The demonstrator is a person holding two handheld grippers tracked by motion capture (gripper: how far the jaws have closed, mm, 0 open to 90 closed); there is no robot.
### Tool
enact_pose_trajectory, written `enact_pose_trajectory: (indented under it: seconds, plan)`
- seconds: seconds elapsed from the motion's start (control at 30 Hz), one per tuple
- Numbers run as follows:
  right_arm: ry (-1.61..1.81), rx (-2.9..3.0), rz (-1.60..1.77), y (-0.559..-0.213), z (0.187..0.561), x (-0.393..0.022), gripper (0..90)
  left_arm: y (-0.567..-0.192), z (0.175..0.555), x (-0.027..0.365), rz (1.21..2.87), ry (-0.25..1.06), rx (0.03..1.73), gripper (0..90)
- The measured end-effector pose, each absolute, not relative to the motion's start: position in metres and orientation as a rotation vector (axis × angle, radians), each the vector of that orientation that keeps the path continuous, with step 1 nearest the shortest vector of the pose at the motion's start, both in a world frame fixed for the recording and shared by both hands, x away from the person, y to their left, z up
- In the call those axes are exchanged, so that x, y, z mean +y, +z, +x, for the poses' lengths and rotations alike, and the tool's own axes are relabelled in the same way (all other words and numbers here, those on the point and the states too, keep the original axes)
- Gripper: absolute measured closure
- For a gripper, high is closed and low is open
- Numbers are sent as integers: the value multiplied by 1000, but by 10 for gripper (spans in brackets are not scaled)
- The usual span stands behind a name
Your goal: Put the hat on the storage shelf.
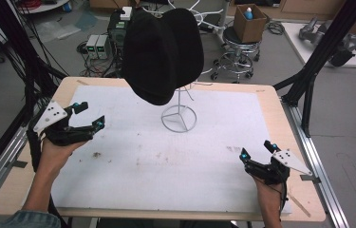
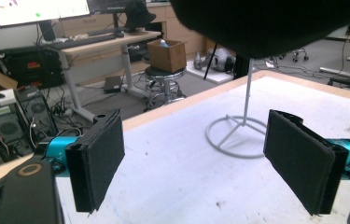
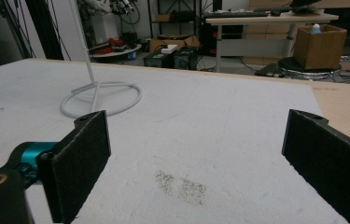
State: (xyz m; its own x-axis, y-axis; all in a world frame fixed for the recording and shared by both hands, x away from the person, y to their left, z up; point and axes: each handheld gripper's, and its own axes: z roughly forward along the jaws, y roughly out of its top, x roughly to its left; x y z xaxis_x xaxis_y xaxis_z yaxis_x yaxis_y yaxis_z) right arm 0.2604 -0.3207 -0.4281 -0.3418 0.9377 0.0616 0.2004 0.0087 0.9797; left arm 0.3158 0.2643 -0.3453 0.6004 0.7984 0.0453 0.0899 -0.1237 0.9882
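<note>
One black knitted beanie (image 1: 162,52) on one white wire stand (image 1: 179,118), hiding its top, mid-tabletop (image 1: 270,102). Two hand-held grippers, left hand-held gripper (image 1: 89,115) and right hand-held gripper (image 1: 257,149), both open, empty.

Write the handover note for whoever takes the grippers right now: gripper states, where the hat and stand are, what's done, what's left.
Left gripper: jaws open, nothing between them, held above the table's left side, pointing toward the stand.
Right gripper: jaws open, empty, low over the white mat near the right front corner.
Black hat: hanging on top of the white wire stand, which sits mid-table toward the back.
Done: the hat sits on the stand; neither gripper touches it.
Left: probably to take the hat off, or adjust it; the left gripper is nearer.
</note>
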Motion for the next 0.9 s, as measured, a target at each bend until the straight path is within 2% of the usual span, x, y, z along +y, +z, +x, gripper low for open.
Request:
enact_pose_trajectory:
  seconds: [0.53,0.9]
  plan:
    - [1379,1646,1184,-429,262,-317,70,-396,310,269,1625,716,835,206]
    - [1370,1653,1179,-430,263,-316,70,-409,310,274,1625,699,868,207]
